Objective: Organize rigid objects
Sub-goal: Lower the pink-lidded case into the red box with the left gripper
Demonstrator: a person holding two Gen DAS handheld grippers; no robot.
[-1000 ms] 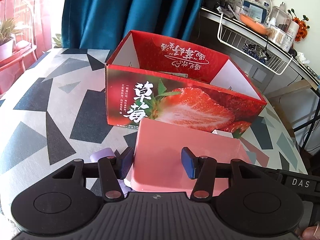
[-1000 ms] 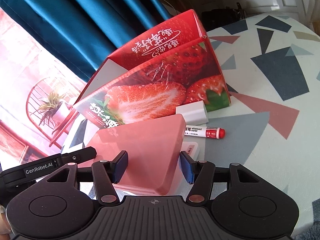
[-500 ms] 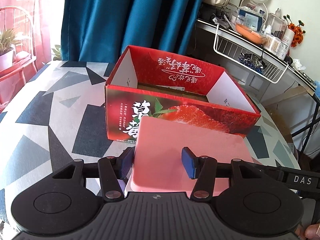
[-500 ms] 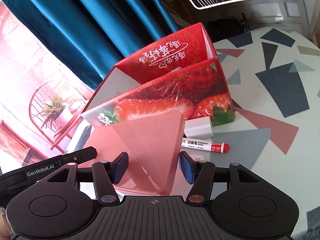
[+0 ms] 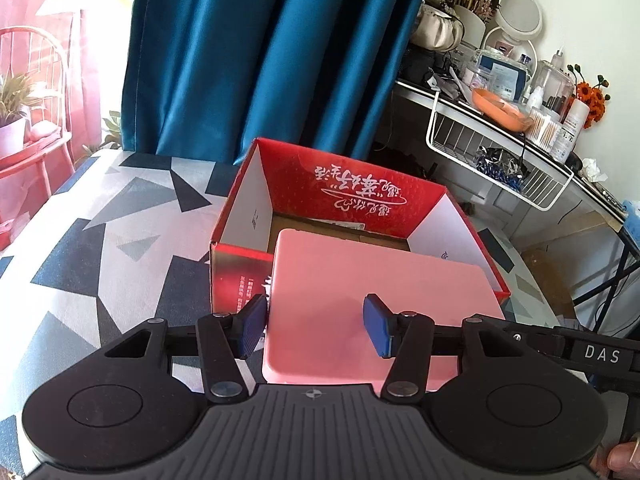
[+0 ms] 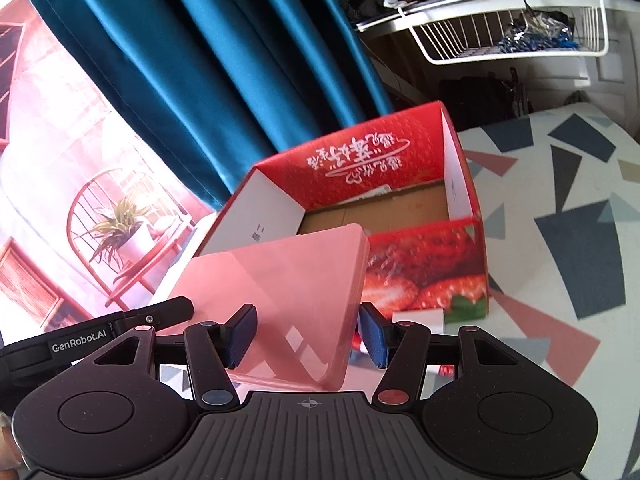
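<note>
A flat pink case [image 5: 380,280] hangs level over the near wall of an open red strawberry carton [image 5: 352,176], its far edge above the carton's brown floor. My left gripper [image 5: 315,330] is shut on the case's left end, one pad at the left edge and the other over the top face. In the right wrist view the pink case [image 6: 288,272] sits between the pads of my right gripper [image 6: 307,338], which is shut on its right end. The carton [image 6: 360,160] holds only a slip of paper.
A small white box [image 6: 418,320] and a red whiteboard marker [image 6: 444,370] lie on the patterned table [image 6: 560,240] in front of the carton. A blue curtain [image 5: 260,60] hangs behind. A cluttered desk with a wire basket [image 5: 500,152] stands at the right.
Both grippers have risen with the pink case, from the table in front of the carton to above its near wall. The carton's inside has come into view.
</note>
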